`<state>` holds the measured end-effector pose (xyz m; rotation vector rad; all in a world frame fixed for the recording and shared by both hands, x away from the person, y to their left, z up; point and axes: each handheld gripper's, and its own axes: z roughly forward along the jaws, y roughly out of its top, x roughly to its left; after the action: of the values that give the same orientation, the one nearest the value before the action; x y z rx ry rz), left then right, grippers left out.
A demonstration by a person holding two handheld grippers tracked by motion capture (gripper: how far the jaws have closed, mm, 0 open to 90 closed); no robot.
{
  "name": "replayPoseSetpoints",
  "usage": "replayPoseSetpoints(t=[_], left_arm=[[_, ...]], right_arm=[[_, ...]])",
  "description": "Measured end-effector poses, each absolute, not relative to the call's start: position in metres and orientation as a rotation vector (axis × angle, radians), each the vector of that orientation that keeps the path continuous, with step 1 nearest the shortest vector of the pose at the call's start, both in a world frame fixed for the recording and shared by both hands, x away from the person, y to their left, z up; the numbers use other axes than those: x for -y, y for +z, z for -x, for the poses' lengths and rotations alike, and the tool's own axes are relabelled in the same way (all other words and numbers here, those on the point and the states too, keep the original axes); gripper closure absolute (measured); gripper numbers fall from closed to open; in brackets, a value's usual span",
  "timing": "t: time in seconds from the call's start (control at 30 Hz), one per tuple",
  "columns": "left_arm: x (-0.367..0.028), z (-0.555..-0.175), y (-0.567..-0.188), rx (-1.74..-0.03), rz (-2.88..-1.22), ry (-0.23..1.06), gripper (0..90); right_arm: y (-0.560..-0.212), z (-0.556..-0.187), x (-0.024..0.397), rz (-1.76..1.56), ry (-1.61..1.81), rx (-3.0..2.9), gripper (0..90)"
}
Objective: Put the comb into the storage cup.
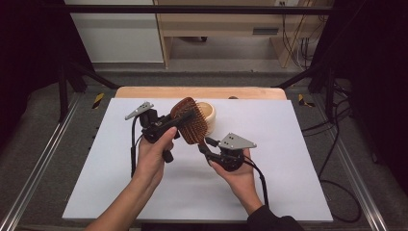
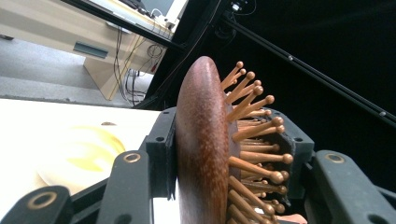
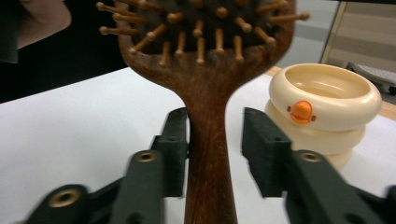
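Left gripper point(image 1: 185, 119), frame centre, clamps the hairbrush point(image 1: 191, 120) head. Right gripper point(image 1: 204, 144) jaws stand released around its handle, one pad touching. Handover done; placement remains.

A white table top point(image 1: 288, 183) on grey carpet point(image 1: 43, 159); metal rails point(image 1: 29, 192) at both sides; a pale wooden cabinet point(image 1: 226, 29) behind; black curtains point(image 1: 375, 57).

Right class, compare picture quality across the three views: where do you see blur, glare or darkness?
High view: evenly lit, dark at the sides. Left gripper view: hairbrush sharp, bowl washed out by glare. Right gripper view: slightly soft, the brush's bristles blurred.
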<state>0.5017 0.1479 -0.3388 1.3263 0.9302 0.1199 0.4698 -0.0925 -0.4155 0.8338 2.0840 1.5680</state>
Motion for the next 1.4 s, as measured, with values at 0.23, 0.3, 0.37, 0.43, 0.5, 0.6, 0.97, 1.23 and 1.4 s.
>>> replayPoseSetpoints(t=[0.23, 0.3, 0.37, 0.43, 0.5, 0.6, 0.97, 1.23, 1.4], left_arm=[[-0.152, -0.502, -0.339, -0.936, -1.318, 0.142, 50.9], [-0.153, -0.502, -0.339, -0.933, -1.320, 0.153, 50.9], [-0.154, -0.501, -0.338, -0.930, -1.321, 0.164, 50.9], [-0.155, -0.501, -0.338, -0.926, -1.324, 0.177, 50.8], [-0.156, -0.500, -0.338, -0.923, -1.323, 0.184, 50.8], [-0.158, -0.498, -0.336, -0.921, -1.320, 0.200, 50.9], [-0.158, -0.492, -0.321, -0.899, -1.299, 0.232, 50.8], [-0.154, -0.491, -0.300, -0.893, -1.298, 0.283, 50.8], [-0.150, -0.495, -0.284, -0.885, -1.283, 0.285, 50.7]], right_arm=[[-0.416, -0.471, 0.094, -0.865, 1.531, -2.091, 40.9], [-0.416, -0.470, 0.095, -0.870, 1.516, -2.088, 35.1], [-0.416, -0.470, 0.096, -0.877, 1.507, -2.083, 27.9], [-0.416, -0.468, 0.099, -0.896, 1.478, -2.079, 21.7], [-0.415, -0.467, 0.103, -0.918, 1.461, -2.083, 16.7], [-0.415, -0.465, 0.113, -0.921, 1.453, -2.049, 10.9], [-0.416, -0.452, 0.169, -0.975, 1.422, -1.973, 10.3], [-0.432, -0.449, 0.207, -1.083, 1.405, -1.920, 8.9], [-0.433, -0.448, 0.212, -1.094, 1.439, -1.910, 7.8]])
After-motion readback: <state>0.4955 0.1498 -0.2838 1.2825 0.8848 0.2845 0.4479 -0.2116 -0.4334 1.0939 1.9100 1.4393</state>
